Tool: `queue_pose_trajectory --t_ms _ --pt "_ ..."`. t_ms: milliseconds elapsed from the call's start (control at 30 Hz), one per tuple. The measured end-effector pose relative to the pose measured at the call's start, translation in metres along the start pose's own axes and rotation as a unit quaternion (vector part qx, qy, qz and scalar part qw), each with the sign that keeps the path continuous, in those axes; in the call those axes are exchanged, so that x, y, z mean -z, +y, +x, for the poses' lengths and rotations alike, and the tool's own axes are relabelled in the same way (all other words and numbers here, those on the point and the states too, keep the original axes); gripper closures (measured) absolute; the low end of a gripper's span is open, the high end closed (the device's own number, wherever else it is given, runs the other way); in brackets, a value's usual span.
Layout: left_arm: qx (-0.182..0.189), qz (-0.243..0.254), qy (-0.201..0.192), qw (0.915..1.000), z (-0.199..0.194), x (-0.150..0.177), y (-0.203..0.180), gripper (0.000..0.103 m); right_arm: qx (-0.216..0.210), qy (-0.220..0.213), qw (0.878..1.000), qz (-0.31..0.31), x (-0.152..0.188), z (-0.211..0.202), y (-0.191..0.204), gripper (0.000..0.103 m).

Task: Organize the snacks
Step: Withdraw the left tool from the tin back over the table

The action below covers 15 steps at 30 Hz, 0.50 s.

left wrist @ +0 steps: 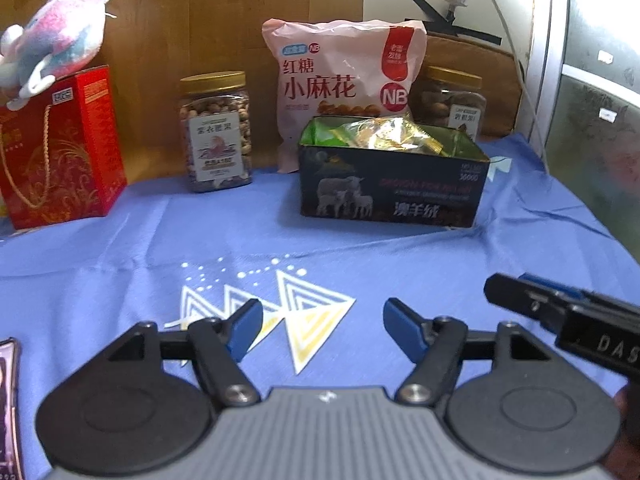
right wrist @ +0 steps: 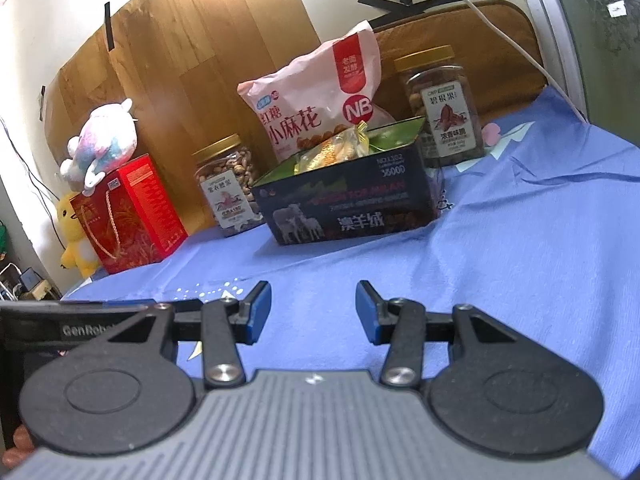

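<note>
Left wrist view: left tongs [left wrist: 322, 330] wide, empty, over blue cloth [left wrist: 120, 248]. Ahead, dark box [left wrist: 390, 196] marked "澳羊绒", snacks [left wrist: 384, 134] inside; behind it, pink "小麻花" "NB" bag [left wrist: 340, 76]. Right tongs [right wrist: 314, 308] parted, empty, box ahead; "GenRobo" lettering at left.

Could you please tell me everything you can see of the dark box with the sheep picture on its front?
The dark box is rectangular and looks like printed card or tin; which one is unclear. Its front shows sheep and white Chinese characters, and its inside walls are green. It has no lid on and holds a pile of gold and green wrapped snacks reaching about to its rim. It sits upright on the blue cloth, directly in front of the pink snack bag. Neither gripper touches it.
</note>
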State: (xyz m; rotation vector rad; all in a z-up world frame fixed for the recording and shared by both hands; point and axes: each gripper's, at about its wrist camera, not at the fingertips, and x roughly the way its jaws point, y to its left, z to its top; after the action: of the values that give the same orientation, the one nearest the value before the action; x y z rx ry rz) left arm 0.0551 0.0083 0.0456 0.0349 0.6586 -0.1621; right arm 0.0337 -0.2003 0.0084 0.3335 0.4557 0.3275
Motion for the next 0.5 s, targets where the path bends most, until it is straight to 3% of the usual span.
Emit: queue_pose_trajectory --t_ms 133,433,500 --pt "-0.011 0.006 0.000 0.9999 -0.0006 0.0042 -0.0018 0.024 -0.001 0.000 1.000 -0.002 0.0006 -0.0008 0.0047 0.053" --pt "-0.035 0.015 0.007 0.9992 0.0026 0.0062 -0.0031 0.019 0.004 0.000 1.000 0.018 -0.0009 -0.0033 0.0016 0.050" --pt "-0.038 0.016 0.006 0.9991 0.0017 0.0065 -0.0034 0.010 0.005 -0.003 1.000 0.018 -0.0010 -0.0053 0.0020 0.049"
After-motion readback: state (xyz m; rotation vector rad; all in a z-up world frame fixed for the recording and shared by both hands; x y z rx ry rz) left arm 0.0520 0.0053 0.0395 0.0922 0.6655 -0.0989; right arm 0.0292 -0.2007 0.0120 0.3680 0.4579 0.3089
